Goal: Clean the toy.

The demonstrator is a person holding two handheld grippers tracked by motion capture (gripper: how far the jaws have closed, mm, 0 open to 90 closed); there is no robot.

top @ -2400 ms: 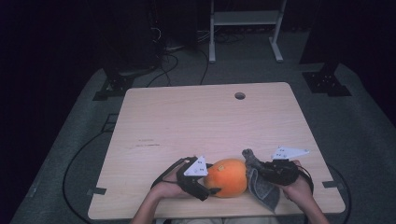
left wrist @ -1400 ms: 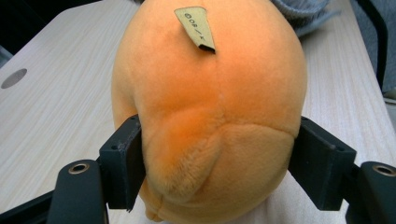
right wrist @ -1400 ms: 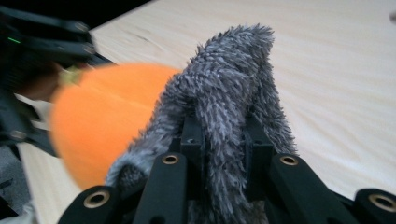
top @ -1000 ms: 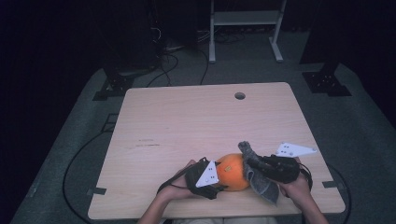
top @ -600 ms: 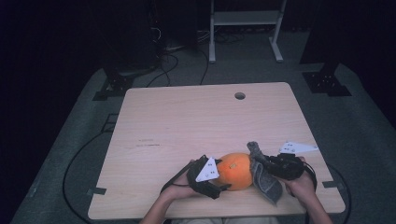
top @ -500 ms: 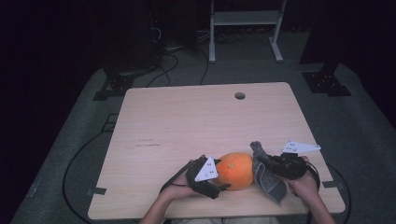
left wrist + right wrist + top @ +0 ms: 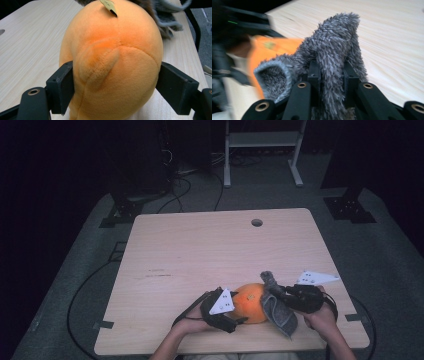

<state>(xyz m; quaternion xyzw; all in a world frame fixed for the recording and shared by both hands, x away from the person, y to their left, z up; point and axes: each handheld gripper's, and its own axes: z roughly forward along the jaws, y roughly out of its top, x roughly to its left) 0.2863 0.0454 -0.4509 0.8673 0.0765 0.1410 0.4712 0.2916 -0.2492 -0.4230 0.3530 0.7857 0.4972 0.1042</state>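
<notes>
An orange plush ball (image 7: 250,302) rests near the front edge of the wooden table (image 7: 200,255). My left gripper (image 7: 235,312) is shut on it; in the left gripper view the two black jaws press into the sides of the orange plush (image 7: 112,60), which carries a small tag on top. My right gripper (image 7: 274,292) is shut on a grey fuzzy cloth (image 7: 277,307) that drapes down against the right side of the ball. In the right gripper view the grey cloth (image 7: 332,57) is pinched between the jaws, with the orange plush (image 7: 267,50) blurred behind it.
A round cable hole (image 7: 257,222) sits near the table's far edge. A white metal frame (image 7: 260,150) and dark stands with cables stand on the grey floor beyond the table.
Both grippers and the plush drifted slightly right along the front edge. The right gripper with the grey cloth shifted a little against the ball's right side.
</notes>
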